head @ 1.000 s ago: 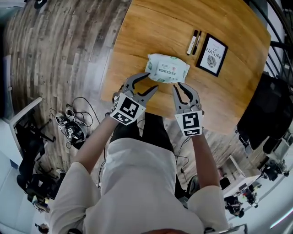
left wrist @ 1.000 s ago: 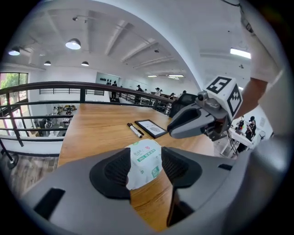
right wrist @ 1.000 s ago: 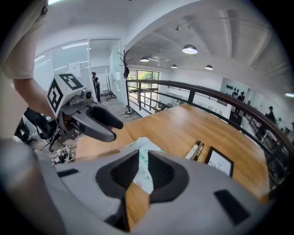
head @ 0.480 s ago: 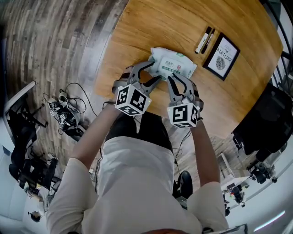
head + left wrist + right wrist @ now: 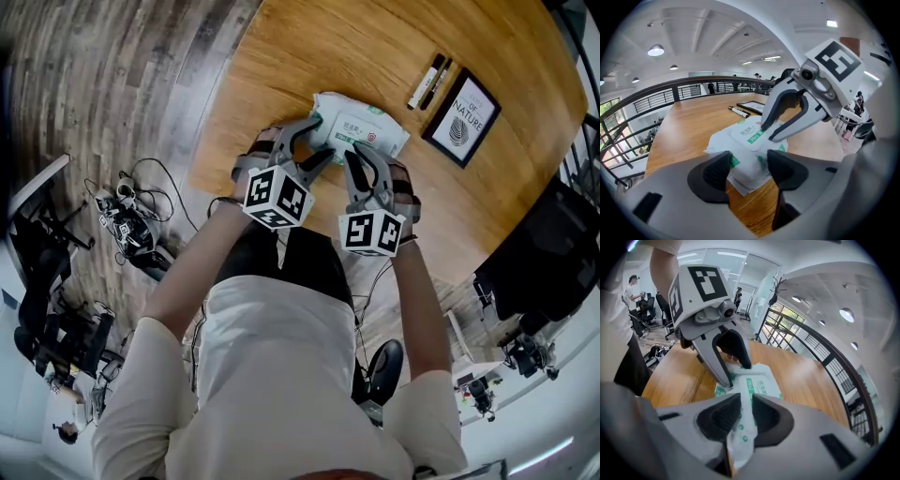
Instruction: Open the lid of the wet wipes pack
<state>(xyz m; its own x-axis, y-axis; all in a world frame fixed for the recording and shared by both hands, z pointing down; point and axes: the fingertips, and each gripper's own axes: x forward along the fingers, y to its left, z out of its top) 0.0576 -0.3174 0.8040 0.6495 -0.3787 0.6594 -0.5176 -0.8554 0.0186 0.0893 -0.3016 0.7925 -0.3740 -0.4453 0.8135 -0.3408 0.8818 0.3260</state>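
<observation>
Right hand-held gripper (image 5: 364, 161) lower, on wipes pack (image 5: 367, 125); frame (image 5: 460, 117) "OF NATURE"

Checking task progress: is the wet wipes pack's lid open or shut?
Shut: the lid lies flat on the wet wipes pack, no edge lifted, in both gripper views.

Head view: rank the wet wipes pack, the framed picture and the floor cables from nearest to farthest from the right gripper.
1. Wet wipes pack, between the right gripper's jaws.
2. Framed picture, far right on the table.
3. Floor cables, left, below the table.
</observation>
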